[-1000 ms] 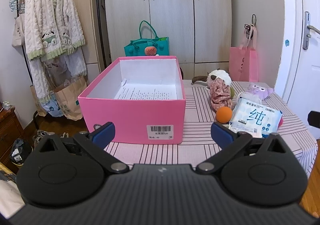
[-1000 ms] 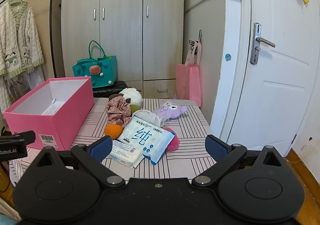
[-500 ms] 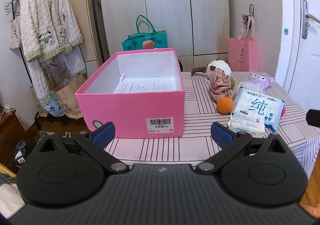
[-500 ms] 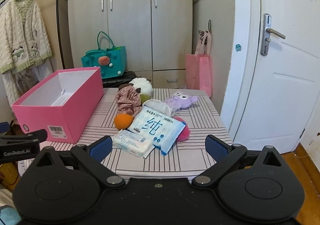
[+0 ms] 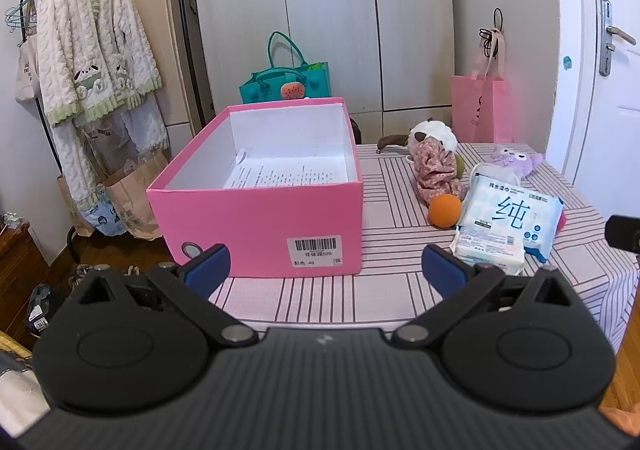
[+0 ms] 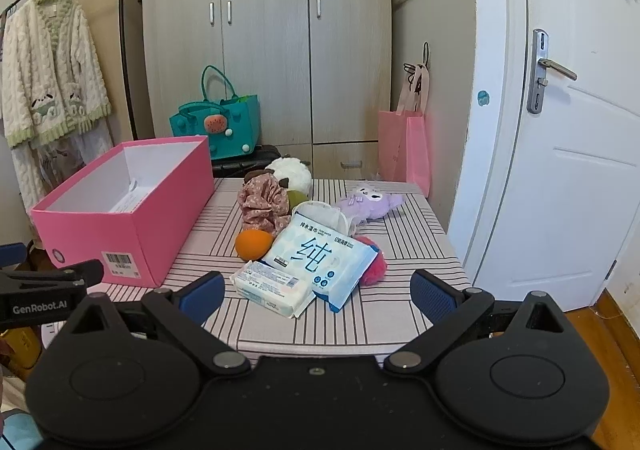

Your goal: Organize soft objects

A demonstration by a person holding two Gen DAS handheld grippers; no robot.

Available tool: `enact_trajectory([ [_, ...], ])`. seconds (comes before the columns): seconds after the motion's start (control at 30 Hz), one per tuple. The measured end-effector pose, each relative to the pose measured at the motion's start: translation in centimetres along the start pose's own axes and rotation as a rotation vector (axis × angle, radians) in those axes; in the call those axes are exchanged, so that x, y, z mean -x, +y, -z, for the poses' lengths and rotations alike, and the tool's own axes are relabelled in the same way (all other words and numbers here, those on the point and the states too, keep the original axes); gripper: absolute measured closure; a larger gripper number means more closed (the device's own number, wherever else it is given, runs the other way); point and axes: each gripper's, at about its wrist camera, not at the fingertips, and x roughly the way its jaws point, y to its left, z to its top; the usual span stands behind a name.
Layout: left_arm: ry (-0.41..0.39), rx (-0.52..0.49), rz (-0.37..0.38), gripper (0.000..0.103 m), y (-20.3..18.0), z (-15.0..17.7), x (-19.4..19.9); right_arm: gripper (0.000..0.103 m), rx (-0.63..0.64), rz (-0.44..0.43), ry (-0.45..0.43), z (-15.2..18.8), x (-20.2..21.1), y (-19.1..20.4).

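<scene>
- Jaws of both the left gripper [image 5: 324, 264] and right gripper [image 6: 318, 292] gape empty, having backed off from the pink box [image 5: 256, 218].
- Wipes pack [image 6: 320, 250] beside the box sits untouched; sorting not begun.

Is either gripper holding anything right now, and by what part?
Nothing is held: the left gripper and right gripper are both open and empty, short of the table.

Red-pink plush [image 6: 374, 264] mostly hidden beneath large wipes pack [image 6: 320, 250]; shape indeterminate. Green item [image 6: 298, 197] behind floral fabric toy [image 6: 264, 204] only partly exposed. Printed sheet [image 5: 288, 172] inside pink box [image 5: 260, 226] partly masked by near wall, text too small to read. Barcode label [image 5: 316, 250] digits illegible. Left gripper [image 6: 48, 286] cut off at frame edge in right wrist view.
</scene>
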Motion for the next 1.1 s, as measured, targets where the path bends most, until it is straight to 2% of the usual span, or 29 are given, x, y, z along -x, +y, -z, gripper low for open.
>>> enact_trajectory([
  [0.53, 0.002, 0.011, 0.0, 0.0, 0.4, -0.1, -0.4, 0.002, 0.014, -0.003, -0.013, 0.0, 0.1, 0.1],
  [0.7, 0.006, -0.001, 0.006, 0.0, 0.3, -0.1, -0.5, 0.002, 0.045, -0.035, -0.044, -0.2, 0.3, -1.0],
  [0.93, -0.044, -0.067, 0.093, 0.0, -1.3, -2.5, 0.2, 0.002, 0.008, -0.187, -0.203, -1.1, -0.5, -6.1],
  [1.03, -0.064, -0.13, 0.113, 0.0, -3.1, -3.4, -0.3, 0.002, 0.056, -0.196, -0.212, -1.7, -2.0, -7.0],
  [1.1, -0.049, -0.154, 0.159, 0.0, -4.4, -3.6, -1.2, 0.003, 0.082, -0.194, -0.209, -1.9, -3.1, -7.6],
])
